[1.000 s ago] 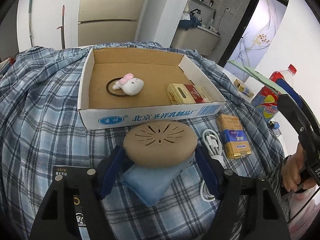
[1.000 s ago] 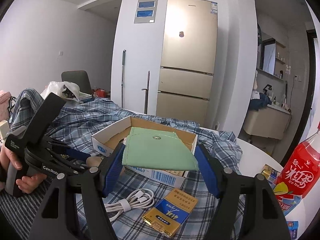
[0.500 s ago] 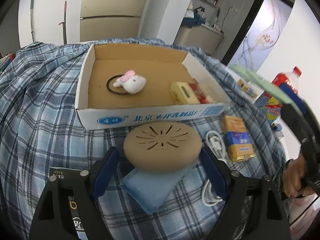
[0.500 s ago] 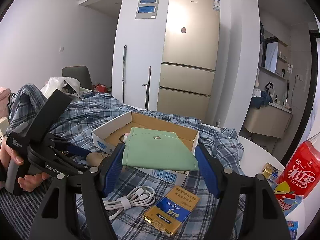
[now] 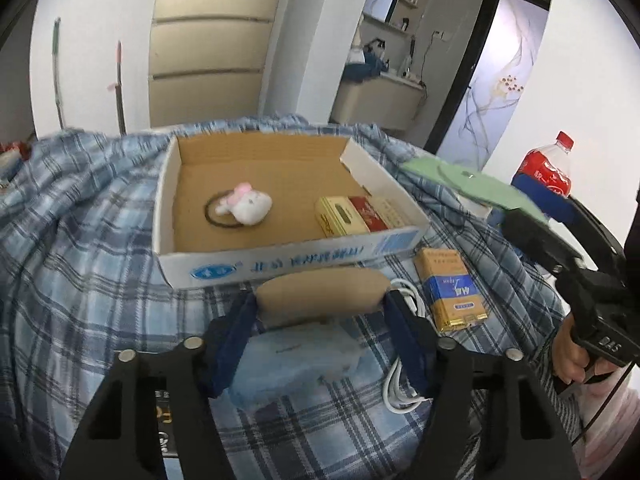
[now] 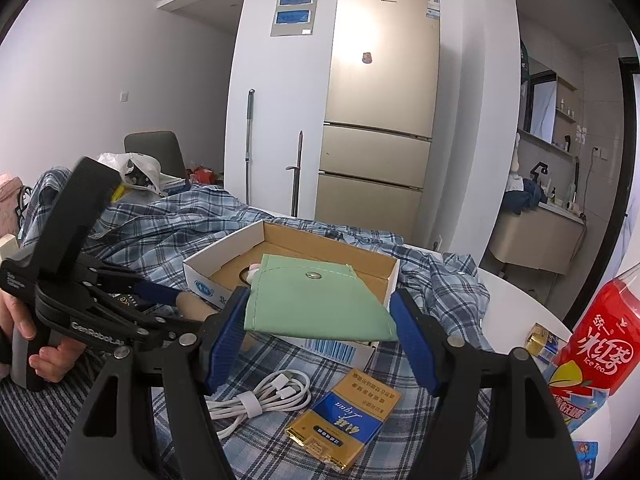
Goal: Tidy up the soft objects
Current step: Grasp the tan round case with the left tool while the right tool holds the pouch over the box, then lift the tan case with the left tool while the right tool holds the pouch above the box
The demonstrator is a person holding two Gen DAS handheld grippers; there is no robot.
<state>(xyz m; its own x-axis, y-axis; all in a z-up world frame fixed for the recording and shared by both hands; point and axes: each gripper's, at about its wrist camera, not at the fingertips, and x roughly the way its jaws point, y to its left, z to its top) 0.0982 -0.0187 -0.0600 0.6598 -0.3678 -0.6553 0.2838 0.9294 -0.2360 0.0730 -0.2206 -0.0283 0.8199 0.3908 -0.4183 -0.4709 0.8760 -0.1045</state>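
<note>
My left gripper [image 5: 322, 320] is shut on a tan round squishy bun [image 5: 322, 294], held above a light blue soft pack [image 5: 296, 356] on the plaid cloth. My right gripper [image 6: 320, 320] is shut on a green fabric pouch [image 6: 316, 304] with a snap, held in the air in front of the open cardboard box [image 6: 224, 256]. In the left wrist view the box [image 5: 280, 264] holds a white plush bunny hair tie [image 5: 248, 206] and cigarette packs [image 5: 352, 216]; the pouch [image 5: 472, 184] shows at the right.
A coiled white cable [image 6: 260, 396] and a blue-gold cigarette pack [image 6: 344, 416] lie on the plaid cloth in front of the box. A red iced tea bottle [image 6: 600, 344] stands at right. A fridge [image 6: 380, 120] is behind.
My left gripper has lifted and tilted the bun so I see it edge-on, clear of the blue pack. The right gripper with the pouch has hardly moved.
</note>
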